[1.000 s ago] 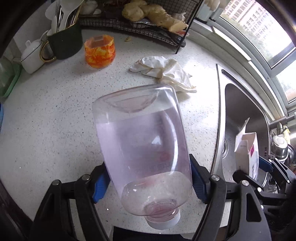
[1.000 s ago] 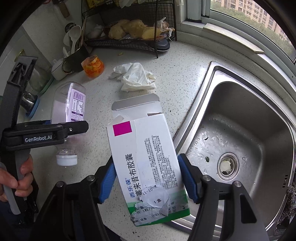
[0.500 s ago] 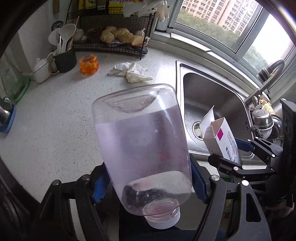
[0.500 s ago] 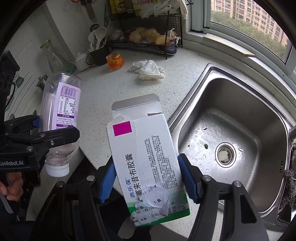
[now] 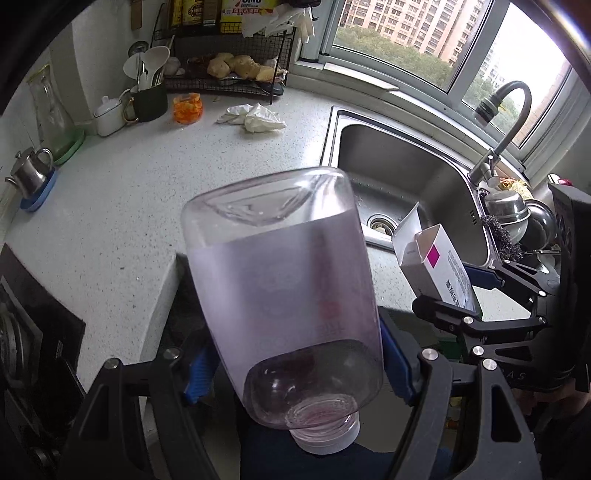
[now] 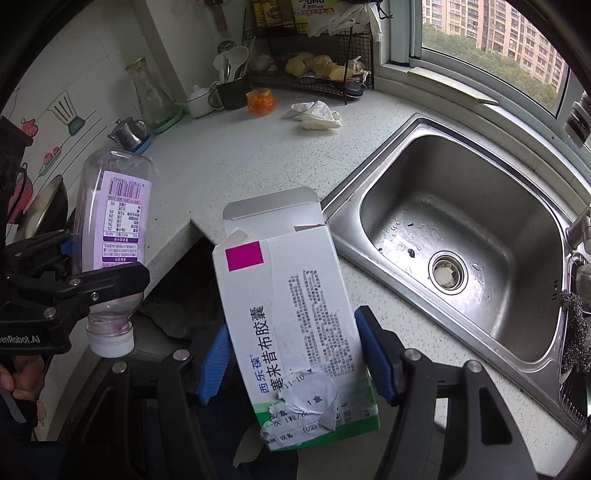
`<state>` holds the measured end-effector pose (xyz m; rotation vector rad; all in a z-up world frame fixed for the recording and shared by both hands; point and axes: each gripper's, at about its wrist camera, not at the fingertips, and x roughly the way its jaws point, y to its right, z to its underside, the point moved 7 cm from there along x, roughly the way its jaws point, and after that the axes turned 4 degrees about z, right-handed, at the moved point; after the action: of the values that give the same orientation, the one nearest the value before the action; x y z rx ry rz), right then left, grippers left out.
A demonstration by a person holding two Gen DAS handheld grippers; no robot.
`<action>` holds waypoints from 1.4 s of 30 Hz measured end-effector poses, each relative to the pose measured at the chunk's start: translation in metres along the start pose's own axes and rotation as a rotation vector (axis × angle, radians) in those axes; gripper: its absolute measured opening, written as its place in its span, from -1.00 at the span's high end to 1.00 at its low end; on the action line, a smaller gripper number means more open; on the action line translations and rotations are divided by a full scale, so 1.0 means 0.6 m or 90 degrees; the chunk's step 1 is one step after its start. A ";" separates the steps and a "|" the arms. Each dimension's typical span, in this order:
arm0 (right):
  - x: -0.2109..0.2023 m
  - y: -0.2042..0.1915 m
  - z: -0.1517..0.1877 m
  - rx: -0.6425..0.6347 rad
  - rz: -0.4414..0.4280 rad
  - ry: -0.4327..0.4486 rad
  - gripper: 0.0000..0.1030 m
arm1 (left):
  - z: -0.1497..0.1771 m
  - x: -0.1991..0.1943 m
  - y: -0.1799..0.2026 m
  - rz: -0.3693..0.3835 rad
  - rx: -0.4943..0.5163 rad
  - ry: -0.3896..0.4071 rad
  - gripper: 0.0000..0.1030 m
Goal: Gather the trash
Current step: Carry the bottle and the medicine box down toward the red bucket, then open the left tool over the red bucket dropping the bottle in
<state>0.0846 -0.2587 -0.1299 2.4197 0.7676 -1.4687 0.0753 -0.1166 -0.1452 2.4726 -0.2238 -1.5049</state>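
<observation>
A clear plastic bottle with a white cap (image 5: 284,306) was pinched, cap toward the camera, by the left hand-held gripper (image 5: 295,365) past the speckled white counter (image 5: 122,206) edge. Its purple label (image 6: 120,221) was seen only from the right wrist, where the right hand-held gripper (image 6: 295,358) clamped a torn white medicine box (image 6: 295,325).

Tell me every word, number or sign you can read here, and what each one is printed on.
"西乐葆" and "塞来昔布胶囊": carton held in the right gripper.
"1 盒", "11-10": torn sticker on that carton.
"enRobot.AI": left gripper, first letter cut off.
Barcode and purple table: bottle label, digits too small.
Yellow packets on the rack: red lettering, unreadable.
Carton's fine print: too blurred.
</observation>
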 end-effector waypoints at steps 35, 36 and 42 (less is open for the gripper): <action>0.239 -0.049 0.173 0.061 -0.009 -0.110 -0.21 | 0.222 0.226 -0.062 0.052 -0.002 -0.168 -0.33; 0.250 -0.044 0.176 0.063 -0.003 -0.110 -0.20 | 0.228 0.241 -0.063 0.057 0.003 -0.174 -0.32; 0.318 -0.021 0.208 0.097 0.011 -0.107 -0.20 | 0.268 0.349 -0.074 0.075 0.034 -0.200 -0.30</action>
<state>0.0531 -0.2401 -0.3550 2.3613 0.6182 -1.7552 0.0286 -0.1462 -0.4075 2.2052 -0.4612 -1.8488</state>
